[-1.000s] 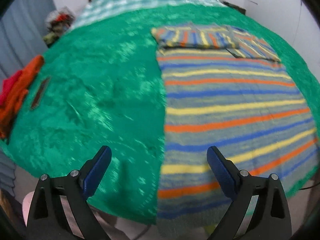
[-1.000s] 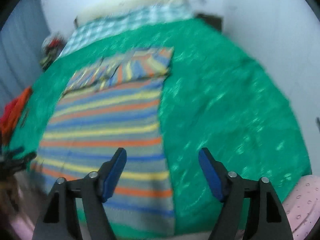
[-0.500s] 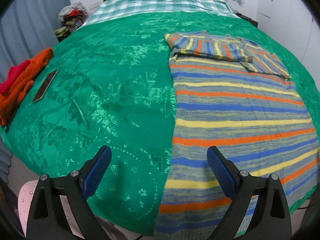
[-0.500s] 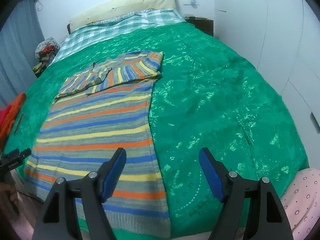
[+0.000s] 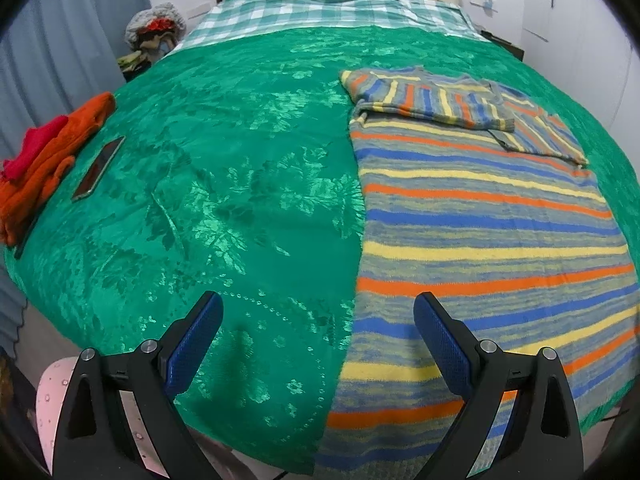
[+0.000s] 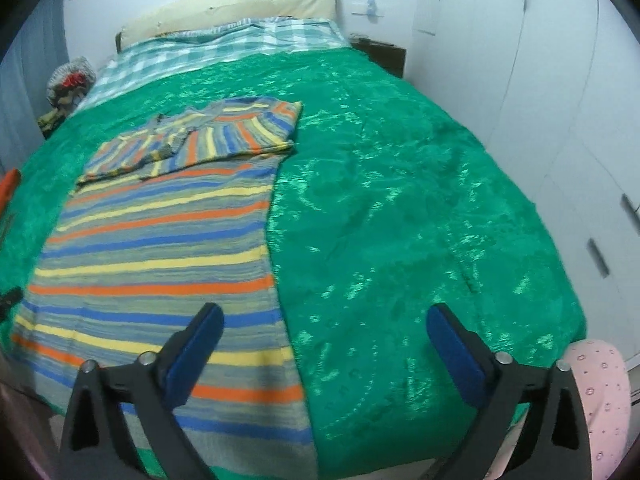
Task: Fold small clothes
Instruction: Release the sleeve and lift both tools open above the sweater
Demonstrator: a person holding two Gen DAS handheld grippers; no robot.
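Striped knitted sweater point(image 5: 480, 216) spread flat on the green bedspread point(image 5: 240, 184), sleeves folded across its far end, hem hanging at the near edge of the bed. Left gripper point(image 5: 318, 332) held above that near edge, jaws wide apart, nothing between them; sweater's left border just under and beyond the right-hand blue pad, left-hand pad over bare bedspread. Right gripper point(image 6: 324, 340) likewise over the near edge, jaws just opened further to full spread and empty; sweater's point(image 6: 160, 248) right border beneath the left-hand pad, right-hand pad above plain bedspread point(image 6: 400, 200). Neither gripper touching the sweater. Well left of the sweater, near the bedspread's side edge: an orange and red garment pile point(image 5: 44, 160) with a phone point(image 5: 98, 168) just beside it.
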